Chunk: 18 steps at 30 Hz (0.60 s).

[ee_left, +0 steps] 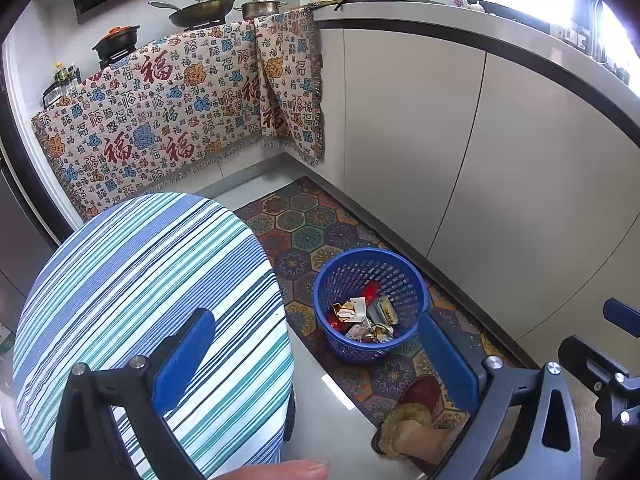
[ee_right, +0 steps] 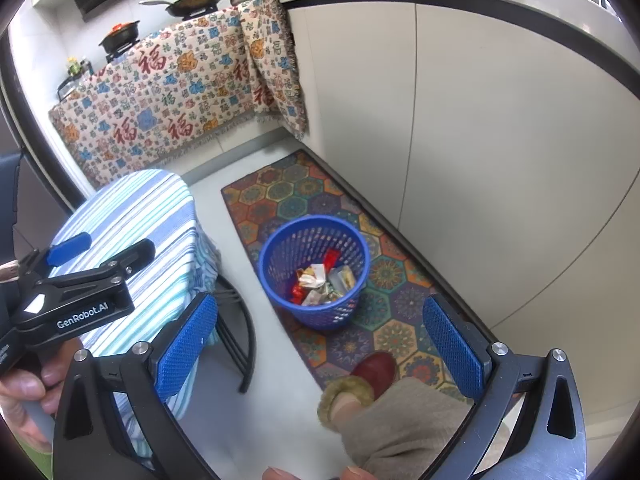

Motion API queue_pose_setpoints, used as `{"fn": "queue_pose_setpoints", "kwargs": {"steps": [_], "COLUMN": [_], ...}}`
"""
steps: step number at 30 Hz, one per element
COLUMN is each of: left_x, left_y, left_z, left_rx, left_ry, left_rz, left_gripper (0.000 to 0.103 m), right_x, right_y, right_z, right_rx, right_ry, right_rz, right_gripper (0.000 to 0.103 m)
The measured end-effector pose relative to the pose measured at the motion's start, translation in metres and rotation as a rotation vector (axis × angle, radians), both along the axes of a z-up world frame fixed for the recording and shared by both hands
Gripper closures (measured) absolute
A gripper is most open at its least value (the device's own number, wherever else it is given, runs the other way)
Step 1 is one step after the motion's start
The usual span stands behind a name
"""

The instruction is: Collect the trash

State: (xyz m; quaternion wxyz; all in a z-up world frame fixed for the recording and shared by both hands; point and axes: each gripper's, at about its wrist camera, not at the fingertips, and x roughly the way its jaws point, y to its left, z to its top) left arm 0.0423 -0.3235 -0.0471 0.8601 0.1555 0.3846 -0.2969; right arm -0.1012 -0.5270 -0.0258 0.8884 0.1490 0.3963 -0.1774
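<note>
A blue mesh bin [ee_left: 370, 344] stands on the patterned floor mat and holds several crumpled wrappers [ee_left: 364, 316], red, white and silver. In the right wrist view the same bin [ee_right: 316, 312] with the wrappers [ee_right: 322, 282] sits in the middle. My left gripper [ee_left: 316, 356] hangs open above the floor, its left pad over the striped stool and its right pad beside the bin. My right gripper [ee_right: 320, 344] is open too, high above the bin, with nothing between its pads. The left gripper [ee_right: 92, 258] also shows at the left of the right wrist view.
A round stool with a striped cloth [ee_left: 152, 304] stands left of the bin. White cabinet doors [ee_left: 480, 152] run along the right. A person's foot in a red slipper [ee_right: 372, 372] rests on the mat [ee_right: 304, 192]. A patterned blanket [ee_left: 168, 108] hangs over the counter with pots.
</note>
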Motion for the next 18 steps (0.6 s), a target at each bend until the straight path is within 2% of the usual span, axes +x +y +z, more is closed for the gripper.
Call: {"fn": "queue_pose_setpoints", "kwargs": {"steps": [18], "left_x": [-0.0013], "left_y": [-0.0056], "left_z": [-0.0013], "left_rx": [0.001], "left_ry": [0.005], "left_rz": [-0.004], "left_gripper": [0.000], "right_x": [0.0003], "right_y": [-0.0017], "right_z": [0.0025], "right_rx": [-0.001], "right_ry": [-0.002], "right_rz": [-0.003], "right_gripper": [0.000]}}
